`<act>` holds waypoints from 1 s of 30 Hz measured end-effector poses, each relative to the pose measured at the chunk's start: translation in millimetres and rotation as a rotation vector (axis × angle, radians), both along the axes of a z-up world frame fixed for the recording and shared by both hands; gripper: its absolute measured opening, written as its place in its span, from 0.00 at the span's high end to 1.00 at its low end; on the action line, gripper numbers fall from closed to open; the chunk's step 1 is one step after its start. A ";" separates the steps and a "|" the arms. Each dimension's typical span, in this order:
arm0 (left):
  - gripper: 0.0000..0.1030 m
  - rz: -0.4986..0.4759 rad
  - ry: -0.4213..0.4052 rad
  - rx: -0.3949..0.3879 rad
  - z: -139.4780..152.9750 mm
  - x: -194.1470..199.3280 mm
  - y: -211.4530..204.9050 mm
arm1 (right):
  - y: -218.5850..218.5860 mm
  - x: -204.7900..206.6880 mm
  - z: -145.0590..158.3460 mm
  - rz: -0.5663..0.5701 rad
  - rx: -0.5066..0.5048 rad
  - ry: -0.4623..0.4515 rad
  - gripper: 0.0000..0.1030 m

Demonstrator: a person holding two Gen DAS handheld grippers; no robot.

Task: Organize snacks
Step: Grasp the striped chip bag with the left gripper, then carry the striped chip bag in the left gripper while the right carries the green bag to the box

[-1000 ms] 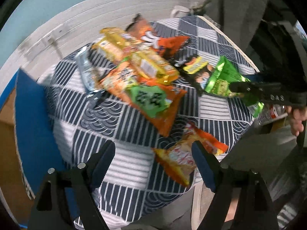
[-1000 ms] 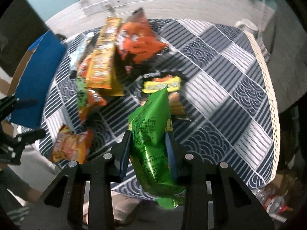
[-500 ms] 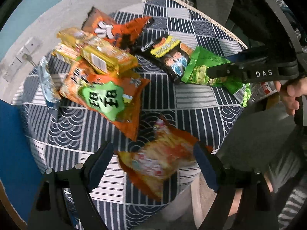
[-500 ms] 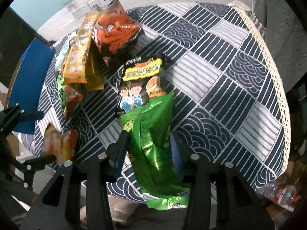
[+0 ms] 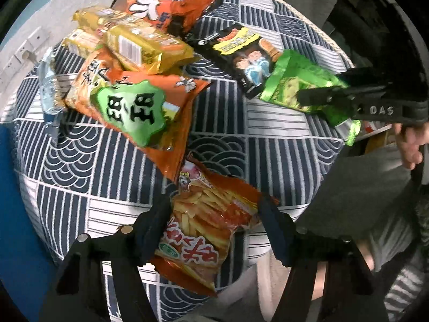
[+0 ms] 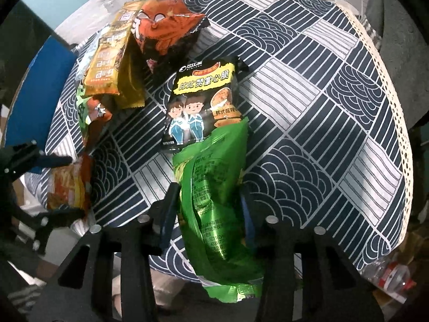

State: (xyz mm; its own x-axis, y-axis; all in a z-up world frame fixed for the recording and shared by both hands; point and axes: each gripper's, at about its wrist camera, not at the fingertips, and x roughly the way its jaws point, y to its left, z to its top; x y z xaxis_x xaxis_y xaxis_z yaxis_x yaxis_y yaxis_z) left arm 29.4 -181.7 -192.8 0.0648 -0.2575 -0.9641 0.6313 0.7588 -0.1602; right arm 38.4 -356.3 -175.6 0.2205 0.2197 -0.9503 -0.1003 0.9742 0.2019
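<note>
A round table (image 5: 268, 134) under a navy-and-white patterned cloth carries the snacks. My left gripper (image 5: 214, 214) points down at the near edge. Its jaws are closing and the pads press on an orange fries bag (image 5: 203, 228). My right gripper (image 6: 207, 209) has its jaws closing, pressed on a green snack bag (image 6: 214, 187). That bag's top lies over the lower edge of a black snack bag (image 6: 201, 99). The left wrist view shows the right gripper (image 5: 308, 98) with the green bag (image 5: 292, 86) at the table's right side.
A pile sits at the far left: an orange bag with a green label (image 5: 134, 107), yellow packs (image 5: 142, 45), an orange-red bag (image 5: 161, 8) and a clear wrapper (image 5: 48, 88). A blue board (image 5: 10, 187) stands left of the table. A plastic bottle (image 6: 394, 276) lies below right.
My left gripper came down over the fries bag and its jaws narrowed onto it. My right gripper lowered the green bag until its top lay over the black bag.
</note>
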 end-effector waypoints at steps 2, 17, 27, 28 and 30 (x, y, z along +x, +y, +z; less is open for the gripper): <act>0.47 -0.003 -0.030 0.008 3.3 -1.3 1.6 | 0.9 -0.8 1.2 -0.008 0.004 -0.004 0.66; 0.71 0.075 -0.069 -0.021 27.5 -6.9 42.1 | 4.1 -0.9 39.1 -0.022 0.031 -0.069 0.67; 0.71 0.137 -0.122 -0.082 68.2 -4.1 64.5 | 17.2 1.7 68.4 -0.030 0.052 -0.124 0.67; 0.71 0.145 -0.134 -0.079 73.1 -3.0 67.8 | 20.3 2.5 72.0 -0.025 0.053 -0.132 0.67; 0.71 0.154 -0.155 -0.074 77.8 -2.1 68.3 | 26.2 3.6 79.1 -0.015 0.053 -0.146 0.67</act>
State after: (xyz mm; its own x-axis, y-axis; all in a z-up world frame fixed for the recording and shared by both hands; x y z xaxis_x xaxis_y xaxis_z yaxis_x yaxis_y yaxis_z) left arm 27.3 -113.4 -115.1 0.2549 -0.3027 -0.9184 0.5305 0.8378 -0.1289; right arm 42.0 -330.2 -96.5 0.3590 0.2639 -0.8953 -0.1177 0.9643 0.2371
